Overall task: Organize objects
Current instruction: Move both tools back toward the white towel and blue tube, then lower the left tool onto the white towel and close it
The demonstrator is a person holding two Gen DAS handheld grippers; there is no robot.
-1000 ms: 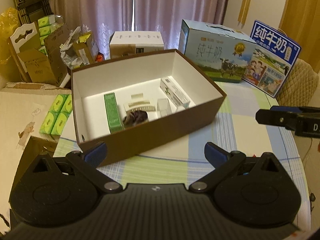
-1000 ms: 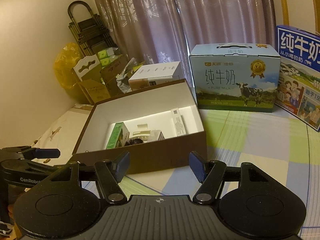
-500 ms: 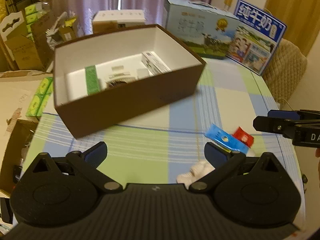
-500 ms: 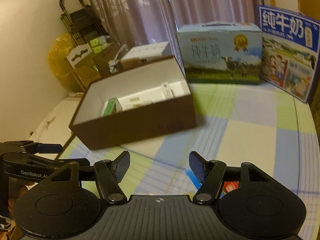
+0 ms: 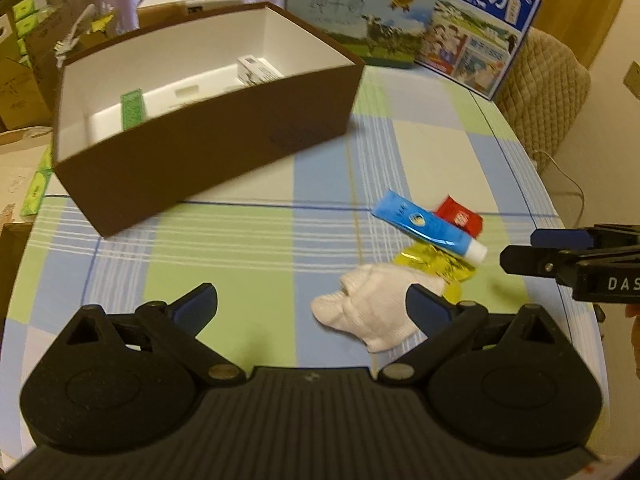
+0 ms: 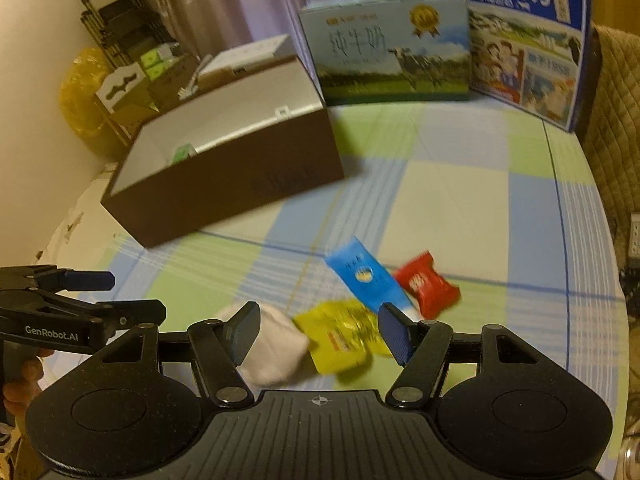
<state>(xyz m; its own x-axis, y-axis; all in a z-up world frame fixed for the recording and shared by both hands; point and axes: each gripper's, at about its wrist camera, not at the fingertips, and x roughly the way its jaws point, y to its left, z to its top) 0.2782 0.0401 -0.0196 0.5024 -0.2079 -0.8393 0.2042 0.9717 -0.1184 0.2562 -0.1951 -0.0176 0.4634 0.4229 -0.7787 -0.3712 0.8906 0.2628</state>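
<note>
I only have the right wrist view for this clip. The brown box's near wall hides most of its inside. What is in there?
Observer: The left wrist view looks into the brown box: a green carton lies on its floor and a white carton sits near the far wall.
Operator: The blue tube's lower end is hidden behind the right gripper.
Observer: The blue tube ends in a white cap, which lies over the yellow packet.
Operator: Is the left gripper holding anything?
Observer: No. The left gripper is open and empty.
</note>
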